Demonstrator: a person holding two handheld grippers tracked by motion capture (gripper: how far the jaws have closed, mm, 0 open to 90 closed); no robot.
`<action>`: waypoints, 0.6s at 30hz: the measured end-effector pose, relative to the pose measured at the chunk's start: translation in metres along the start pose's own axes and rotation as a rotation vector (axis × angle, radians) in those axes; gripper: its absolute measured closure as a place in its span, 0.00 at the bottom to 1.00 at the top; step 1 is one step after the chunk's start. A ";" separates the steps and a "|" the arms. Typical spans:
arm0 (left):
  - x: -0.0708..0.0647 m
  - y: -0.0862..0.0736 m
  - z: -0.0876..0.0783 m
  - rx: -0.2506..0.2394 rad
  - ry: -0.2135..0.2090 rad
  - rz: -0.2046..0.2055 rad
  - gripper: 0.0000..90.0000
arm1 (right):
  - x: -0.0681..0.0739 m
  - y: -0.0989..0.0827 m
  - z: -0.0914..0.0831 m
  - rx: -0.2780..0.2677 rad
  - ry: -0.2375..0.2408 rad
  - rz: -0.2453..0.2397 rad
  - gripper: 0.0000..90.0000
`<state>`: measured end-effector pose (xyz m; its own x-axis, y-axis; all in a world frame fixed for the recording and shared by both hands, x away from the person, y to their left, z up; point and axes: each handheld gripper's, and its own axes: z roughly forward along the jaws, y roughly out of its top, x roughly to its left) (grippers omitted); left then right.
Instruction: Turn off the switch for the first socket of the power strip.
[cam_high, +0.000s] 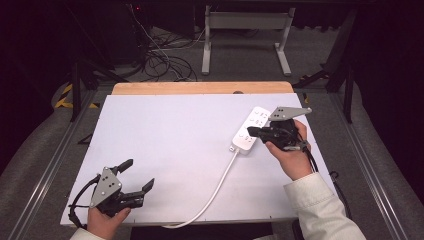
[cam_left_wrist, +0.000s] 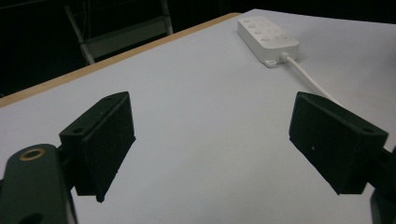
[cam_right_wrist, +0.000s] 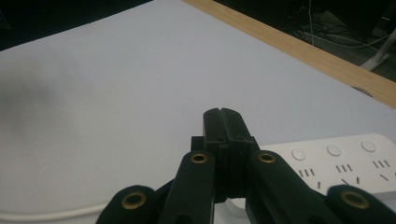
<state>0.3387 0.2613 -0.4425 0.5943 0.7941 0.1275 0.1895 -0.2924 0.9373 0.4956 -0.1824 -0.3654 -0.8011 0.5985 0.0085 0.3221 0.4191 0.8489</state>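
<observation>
Grippers over a white board, strip at far right

Left gripper (cam_high: 138, 176) sits near the board's (cam_high: 180, 145) front-left corner, jaws spread wide with nothing between them. Cord (cam_high: 216, 187) runs from the front edge up to the power strip (cam_high: 249, 131) at far right. Right gripper (cam_high: 251, 132) hangs over the strip, jaws pressed together, seemingly empty; contact with the strip is unclear.
</observation>
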 end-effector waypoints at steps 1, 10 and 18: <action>0.000 0.000 0.000 0.000 0.000 0.000 0.16 | -0.002 0.001 0.002 -0.001 0.001 0.004 1.00; 0.000 0.000 0.000 0.003 0.002 0.001 0.16 | -0.016 0.009 0.029 0.072 -0.028 0.012 1.00; 0.001 0.000 0.000 0.005 0.003 0.010 0.16 | -0.025 0.009 0.058 0.132 -0.057 0.030 1.00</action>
<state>0.3392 0.2618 -0.4426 0.5942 0.7925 0.1378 0.1872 -0.3029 0.9344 0.5480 -0.1538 -0.3884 -0.7612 0.6485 -0.0008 0.4119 0.4845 0.7718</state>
